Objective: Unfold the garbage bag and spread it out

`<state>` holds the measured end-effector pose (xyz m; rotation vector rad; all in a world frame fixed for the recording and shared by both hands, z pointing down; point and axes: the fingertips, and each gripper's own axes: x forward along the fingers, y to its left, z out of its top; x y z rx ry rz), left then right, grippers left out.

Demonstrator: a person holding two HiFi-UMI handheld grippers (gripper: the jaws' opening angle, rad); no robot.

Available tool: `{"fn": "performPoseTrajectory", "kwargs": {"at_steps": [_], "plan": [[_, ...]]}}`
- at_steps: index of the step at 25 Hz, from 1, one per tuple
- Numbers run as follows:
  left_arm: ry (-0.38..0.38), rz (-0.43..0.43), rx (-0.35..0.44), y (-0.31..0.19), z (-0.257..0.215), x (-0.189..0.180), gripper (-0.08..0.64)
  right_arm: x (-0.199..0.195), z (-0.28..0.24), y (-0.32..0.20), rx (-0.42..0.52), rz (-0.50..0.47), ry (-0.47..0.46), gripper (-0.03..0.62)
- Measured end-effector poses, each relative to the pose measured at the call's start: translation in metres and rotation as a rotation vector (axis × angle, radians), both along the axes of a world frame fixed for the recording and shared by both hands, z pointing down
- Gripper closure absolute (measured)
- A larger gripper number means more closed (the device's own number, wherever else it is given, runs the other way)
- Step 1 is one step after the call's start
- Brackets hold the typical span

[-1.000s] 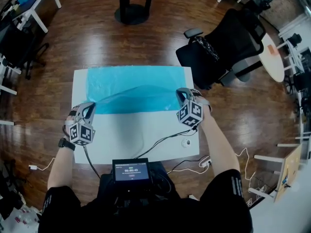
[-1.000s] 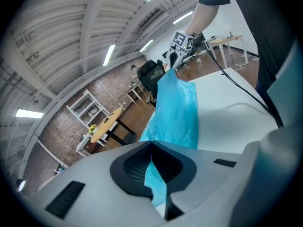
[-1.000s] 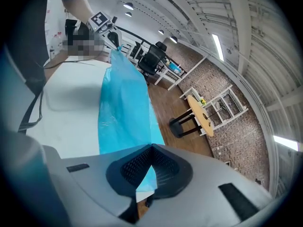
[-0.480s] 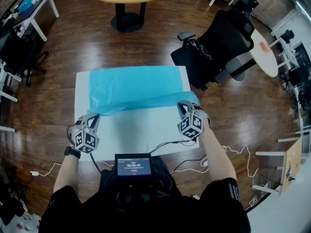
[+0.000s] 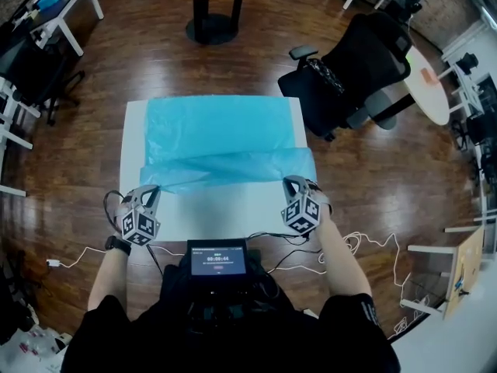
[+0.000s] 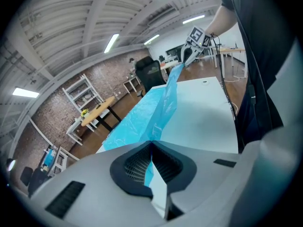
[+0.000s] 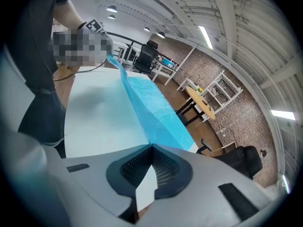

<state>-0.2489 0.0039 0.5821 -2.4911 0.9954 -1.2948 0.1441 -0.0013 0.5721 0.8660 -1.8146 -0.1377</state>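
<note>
Dark wood floor surrounds the white worktop [image 5: 217,212]. The blue bag [image 5: 225,134] lies across its far half, mostly flat, with the near edge raised in a loose fold that runs from one of my grippers to the other. My left gripper [image 5: 149,191] is pinched tight on the near left corner of the film, and my right gripper [image 5: 292,183] is clamped the same way on the near right corner. I judge the bag to be very light, limp, slick thin plastic. It will likely billow and cling, stretch or tear under a sharp tug, and could slide out of the pads. The corners or the hem look like the best hold, with the edge drawn taut between both grippers.
</note>
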Motion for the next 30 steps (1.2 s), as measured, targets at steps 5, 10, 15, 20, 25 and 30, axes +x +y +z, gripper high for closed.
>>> {"fn": "performPoseTrajectory", "kwargs": {"at_steps": [5, 10, 15, 20, 25, 30], "plan": [[-0.019, -0.015, -0.063, 0.029, 0.025, -0.008, 0.548, 0.002, 0.025, 0.031, -0.051, 0.023, -0.017, 0.572], [-0.031, -0.023, -0.110, 0.049, 0.040, -0.009, 0.546, 0.001, 0.046, 0.053, -0.104, 0.039, -0.017, 0.572], [-0.034, -0.035, -0.155, 0.066, 0.055, -0.010, 0.546, 0.000, 0.069, 0.075, -0.152, 0.069, -0.027, 0.572], [-0.038, -0.033, -0.203, 0.085, 0.071, -0.008, 0.546, 0.003, 0.089, 0.093, -0.199, 0.108, -0.040, 0.572], [-0.030, -0.057, -0.252, 0.099, 0.091, -0.008, 0.541, 0.004, 0.108, 0.112, -0.244, 0.113, -0.021, 0.572], [-0.042, -0.071, -0.300, 0.107, 0.106, -0.007, 0.534, 0.005, 0.124, 0.120, -0.286, 0.124, 0.000, 0.572]]}}
